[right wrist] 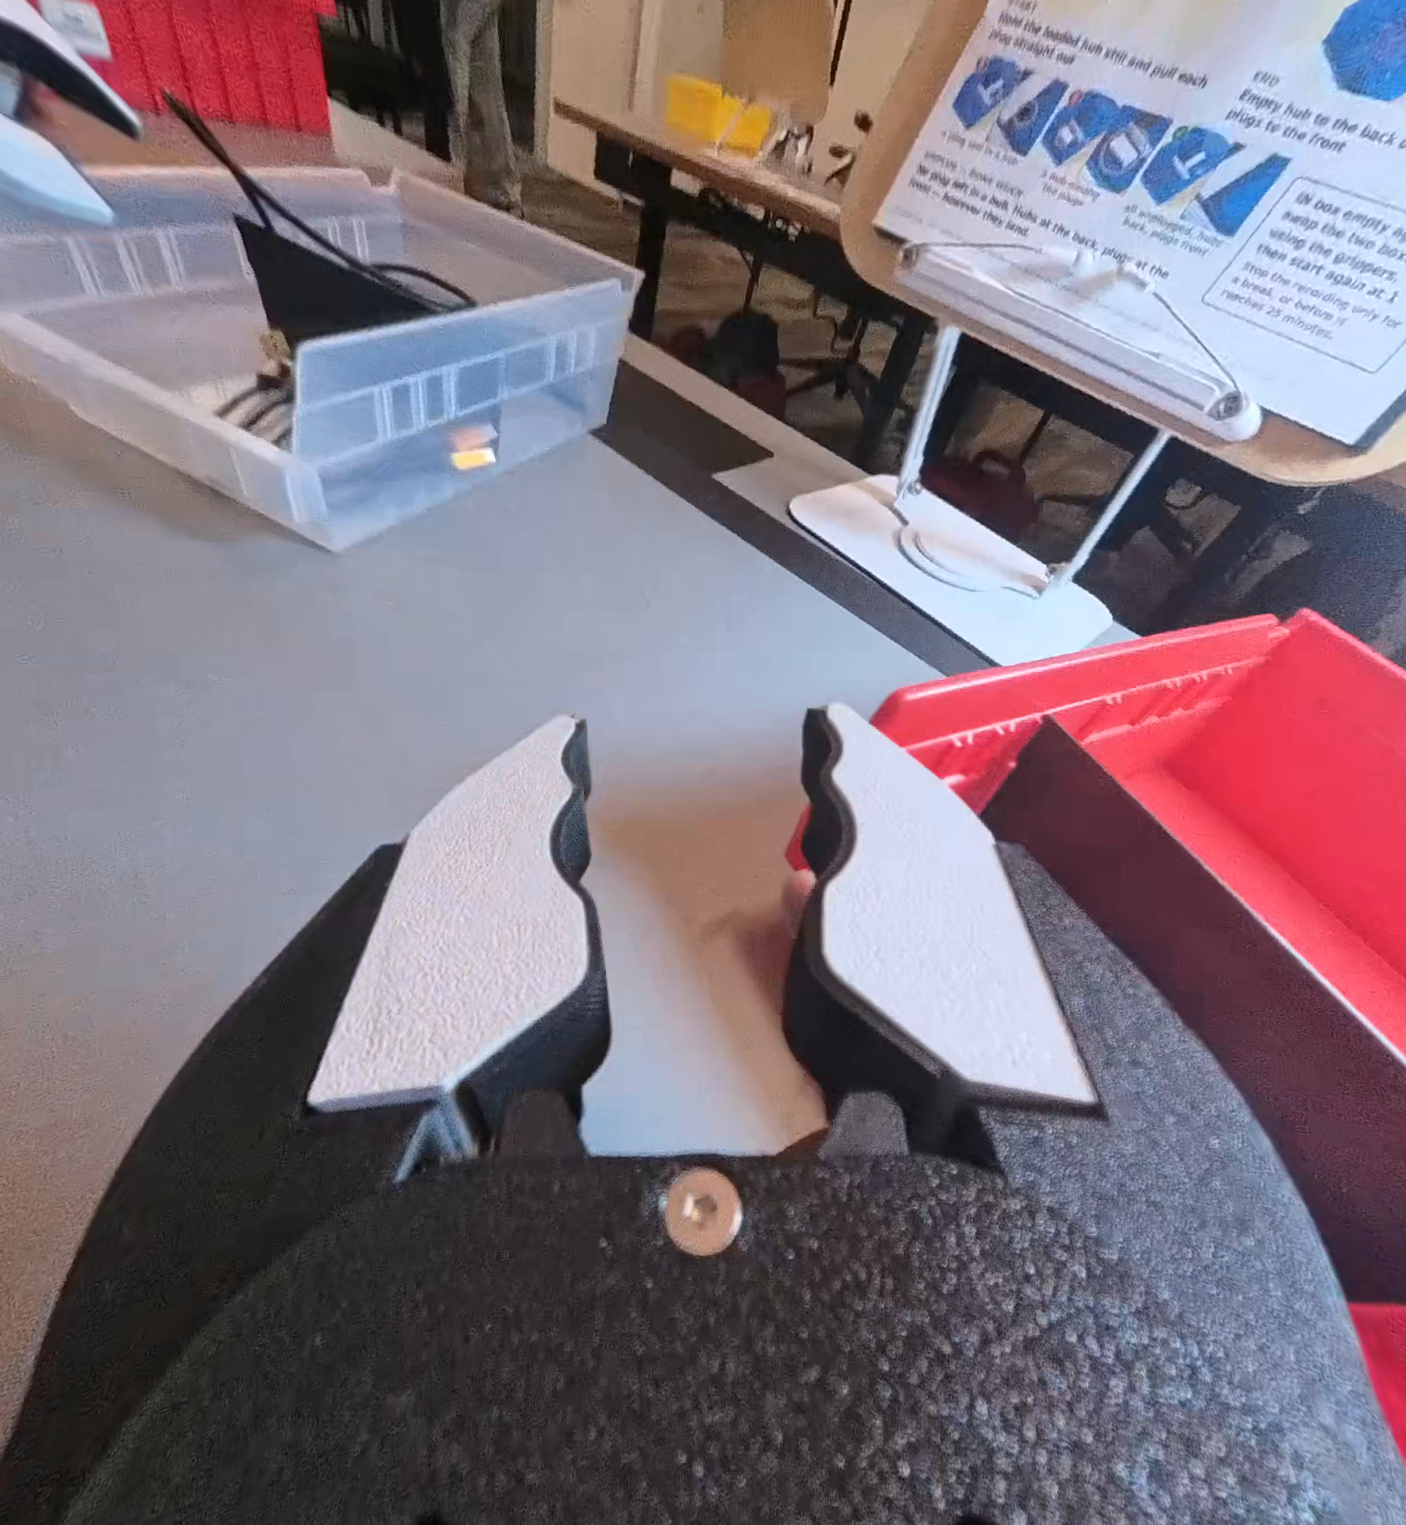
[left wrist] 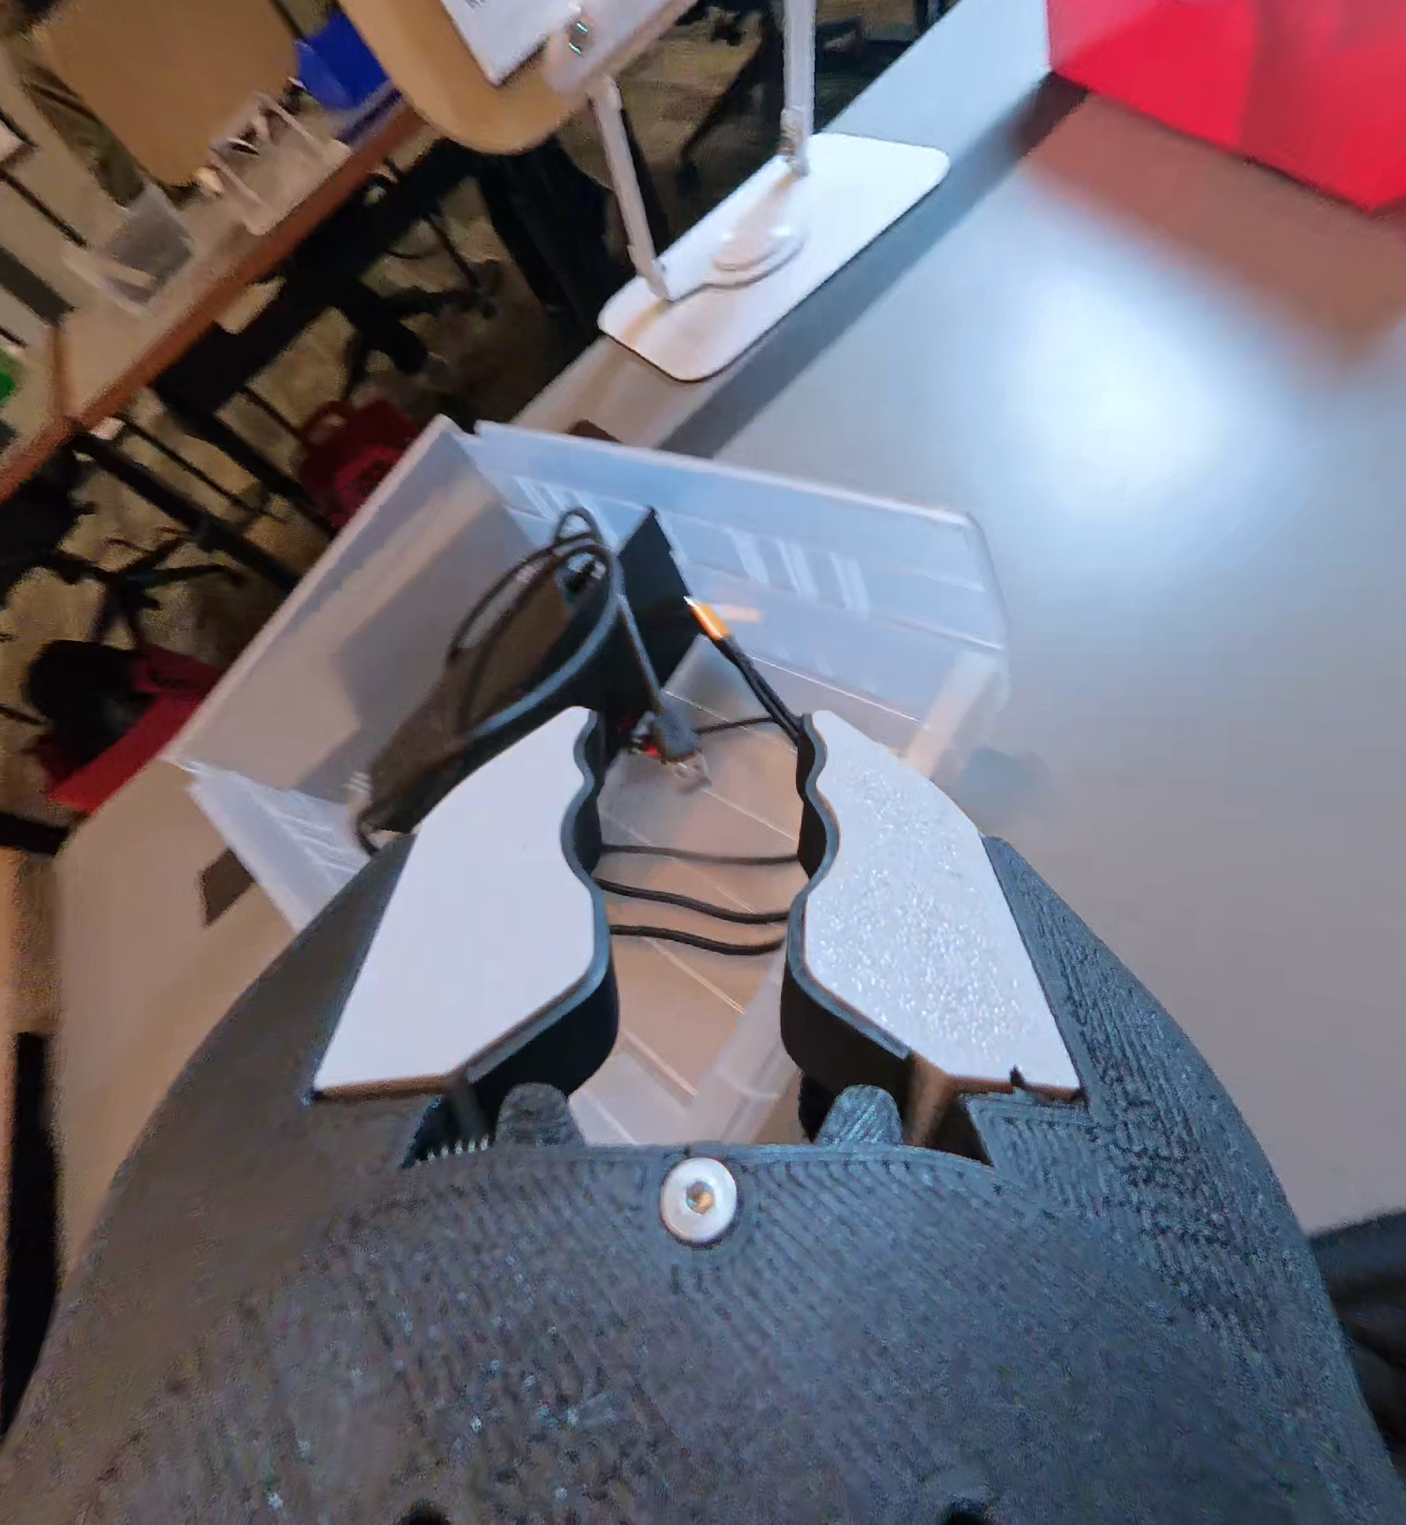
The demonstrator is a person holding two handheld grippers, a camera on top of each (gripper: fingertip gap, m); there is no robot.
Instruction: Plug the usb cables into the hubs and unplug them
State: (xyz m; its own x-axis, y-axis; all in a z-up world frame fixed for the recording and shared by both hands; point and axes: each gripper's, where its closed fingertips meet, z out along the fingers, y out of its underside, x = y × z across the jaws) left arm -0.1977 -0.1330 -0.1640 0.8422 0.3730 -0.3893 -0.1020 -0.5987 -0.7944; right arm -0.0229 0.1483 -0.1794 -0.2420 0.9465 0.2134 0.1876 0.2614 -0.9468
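Cables (left wrist: 683, 908) lie coiled in black loops on the floor of a clear plastic bin (left wrist: 766, 528), which sits on the grey counter (left wrist: 1096, 578) near its far-left edge. The left tool (left wrist: 695, 743) hangs just above the near part of this bin with its two fingers spread, and nothing sits between them. One thin black cable rises right beside the tip of the right-hand finger, though whether it touches cannot be told, and it ends in an orange-tinted plug (left wrist: 712, 619) held up in the air. Beside it a second black plug (left wrist: 671, 734) with a metal end points down toward the bin floor. A black divider (left wrist: 658, 569) stands upright across the bin, and behind it, on the far side, lies a dark flat hub (left wrist: 518, 644) with more cable looped over it.

In the right wrist view the same clear bin (right wrist: 452, 396) lies far left, with the black divider (right wrist: 303, 280) and cable standing up from it. The right tool (right wrist: 691, 792) hovers over bare counter (right wrist: 353, 701), well apart from that bin, its fingers spread wide and empty. Just to its right is a red bin (right wrist: 1261, 784) with a dark divider (right wrist: 1137, 908) across it. Farther off, a white stand (right wrist: 955, 561) at the counter's far edge carries a printed instruction sheet (right wrist: 1178, 206).
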